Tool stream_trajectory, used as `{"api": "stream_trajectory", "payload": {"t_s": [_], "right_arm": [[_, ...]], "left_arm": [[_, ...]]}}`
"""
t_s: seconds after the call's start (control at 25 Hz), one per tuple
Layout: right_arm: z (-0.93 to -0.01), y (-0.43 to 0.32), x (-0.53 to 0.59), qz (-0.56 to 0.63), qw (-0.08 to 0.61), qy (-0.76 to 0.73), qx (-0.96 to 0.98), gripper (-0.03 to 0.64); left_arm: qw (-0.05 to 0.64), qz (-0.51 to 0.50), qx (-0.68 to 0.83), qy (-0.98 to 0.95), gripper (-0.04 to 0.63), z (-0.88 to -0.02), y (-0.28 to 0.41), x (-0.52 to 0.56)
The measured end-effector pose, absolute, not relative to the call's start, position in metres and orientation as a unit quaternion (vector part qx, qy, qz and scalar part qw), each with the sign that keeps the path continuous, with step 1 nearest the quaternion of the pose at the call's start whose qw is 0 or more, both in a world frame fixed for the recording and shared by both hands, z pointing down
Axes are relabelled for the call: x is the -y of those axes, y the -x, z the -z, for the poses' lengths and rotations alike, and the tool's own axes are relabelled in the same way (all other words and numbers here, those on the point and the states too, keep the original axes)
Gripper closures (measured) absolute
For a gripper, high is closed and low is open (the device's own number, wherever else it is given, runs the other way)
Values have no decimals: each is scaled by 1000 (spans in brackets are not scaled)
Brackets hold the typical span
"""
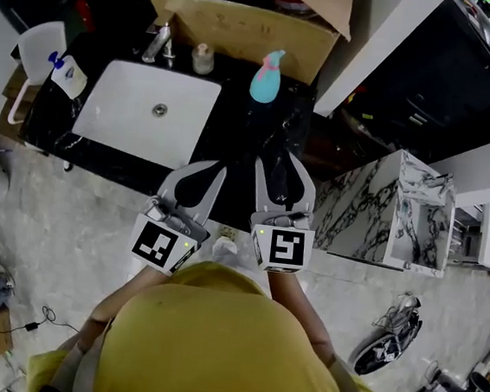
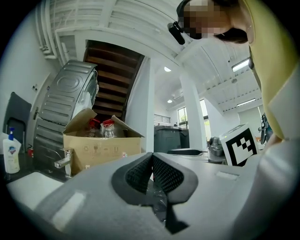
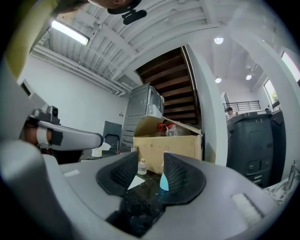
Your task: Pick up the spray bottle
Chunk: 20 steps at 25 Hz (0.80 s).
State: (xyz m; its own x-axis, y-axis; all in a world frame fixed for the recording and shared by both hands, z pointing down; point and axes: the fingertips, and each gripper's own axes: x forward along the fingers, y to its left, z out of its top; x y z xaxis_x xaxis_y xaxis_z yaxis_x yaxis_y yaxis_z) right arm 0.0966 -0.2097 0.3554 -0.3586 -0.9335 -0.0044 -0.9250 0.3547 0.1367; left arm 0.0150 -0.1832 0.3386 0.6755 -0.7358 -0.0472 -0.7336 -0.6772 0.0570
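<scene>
The spray bottle is teal with a pink top and stands on the black counter, in front of a cardboard box. My right gripper hovers at the counter's near edge, short of the bottle, jaws open and empty. In the right gripper view the spray bottle shows in the gap, partly hidden by the right pad. My left gripper is beside it, near the sink's corner. In the left gripper view its pads meet with nothing between them.
A white sink with a faucet is set in the counter's left half. A small bottle stands by the box, and a soap bottle sits at the far left. A marble cabinet stands to the right.
</scene>
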Motion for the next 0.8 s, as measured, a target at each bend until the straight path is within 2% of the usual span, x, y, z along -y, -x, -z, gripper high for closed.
{"api": "stream_trajectory", "payload": {"t_s": [0.32,0.8], "right_arm": [[-369,-97,272,51,55,-535,842,420],[-380,-89,340,28,71,-555,828,394]], "left_arm": [[21,35,418,-907,597,-345,-31,238],[38,23,404,-914,597,-349,-18,294]]}}
